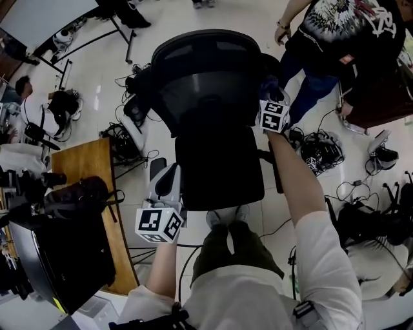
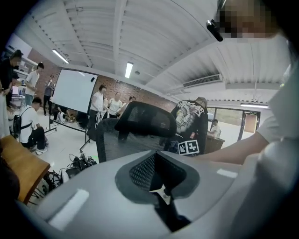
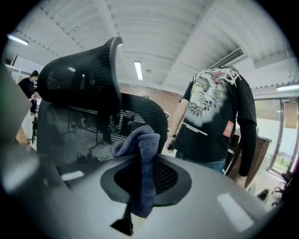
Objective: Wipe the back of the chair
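The right gripper [image 3: 139, 196] is clamped tight on a blue cloth [image 3: 142, 154], held by the right edge of the black mesh chair back [image 1: 206, 97]. The left gripper [image 2: 161, 190] hangs low beside the seat [image 1: 219, 167], its jaws closed together on nothing. The only marks are black-and-white squares on the right gripper's cube [image 1: 274, 116].

A bystander [image 1: 342, 38] crowds the right side of the chair back [image 1: 206, 97]; cables [image 1: 121, 137] and a table [image 1: 84, 164] hem its left; the floor [image 1: 174, 18] beyond lies open
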Action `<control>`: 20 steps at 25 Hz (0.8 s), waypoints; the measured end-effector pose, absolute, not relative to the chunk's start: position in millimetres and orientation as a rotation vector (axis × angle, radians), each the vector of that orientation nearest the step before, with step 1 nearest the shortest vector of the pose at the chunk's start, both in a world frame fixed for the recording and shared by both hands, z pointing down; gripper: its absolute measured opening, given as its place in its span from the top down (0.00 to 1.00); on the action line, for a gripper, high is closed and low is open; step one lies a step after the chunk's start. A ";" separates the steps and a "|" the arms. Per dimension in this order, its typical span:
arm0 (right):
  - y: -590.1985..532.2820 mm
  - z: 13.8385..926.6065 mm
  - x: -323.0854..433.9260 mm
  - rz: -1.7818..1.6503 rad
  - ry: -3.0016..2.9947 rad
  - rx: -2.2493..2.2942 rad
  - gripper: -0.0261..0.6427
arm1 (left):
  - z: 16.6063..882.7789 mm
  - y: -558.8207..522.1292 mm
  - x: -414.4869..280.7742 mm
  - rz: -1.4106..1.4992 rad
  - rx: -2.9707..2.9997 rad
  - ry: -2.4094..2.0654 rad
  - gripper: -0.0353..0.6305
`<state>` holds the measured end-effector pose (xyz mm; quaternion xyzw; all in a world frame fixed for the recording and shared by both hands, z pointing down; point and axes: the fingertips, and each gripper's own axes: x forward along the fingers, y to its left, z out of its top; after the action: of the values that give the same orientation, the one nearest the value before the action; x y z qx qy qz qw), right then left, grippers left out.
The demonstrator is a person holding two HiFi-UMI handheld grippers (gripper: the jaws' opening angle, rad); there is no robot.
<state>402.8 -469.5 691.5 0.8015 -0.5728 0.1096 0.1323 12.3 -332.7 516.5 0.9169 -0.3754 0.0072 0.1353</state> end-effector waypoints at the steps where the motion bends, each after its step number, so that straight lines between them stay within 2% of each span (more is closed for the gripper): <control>1: -466.4 691.4 407.4 0.315 -1.659 2.327 0.89 | 517.1 -331.0 14.1 0.023 2.654 -1.083 0.86; 5: -460.8 680.9 404.0 0.307 -1.689 2.356 0.89 | 522.0 -331.6 19.9 0.025 2.653 -1.087 0.86; 7: -450.7 662.0 373.7 0.287 -1.760 2.387 0.89 | 523.2 -335.0 15.1 0.022 2.649 -1.111 0.86; 11: -433.1 653.3 213.4 0.200 -2.063 2.268 0.89 | 530.0 -341.9 -20.7 -0.001 2.601 -1.178 0.86; 15: -487.6 694.7 55.0 0.202 -2.263 2.008 0.89 | 532.2 -354.6 -62.9 -0.019 2.542 -1.257 0.86; 17: -521.5 724.7 12.8 0.238 -2.267 1.917 0.89 | 533.8 -355.9 -84.0 -0.026 2.508 -1.306 0.86; 20: -566.5 763.6 -6.9 0.272 -2.192 1.853 0.89 | 532.9 -363.0 -118.9 -0.053 2.456 -1.356 0.86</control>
<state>-6.9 -566.5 763.6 0.6373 -0.7540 0.0937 0.1288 -118.9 -363.0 532.9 0.8630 -0.4764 -0.0188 0.1672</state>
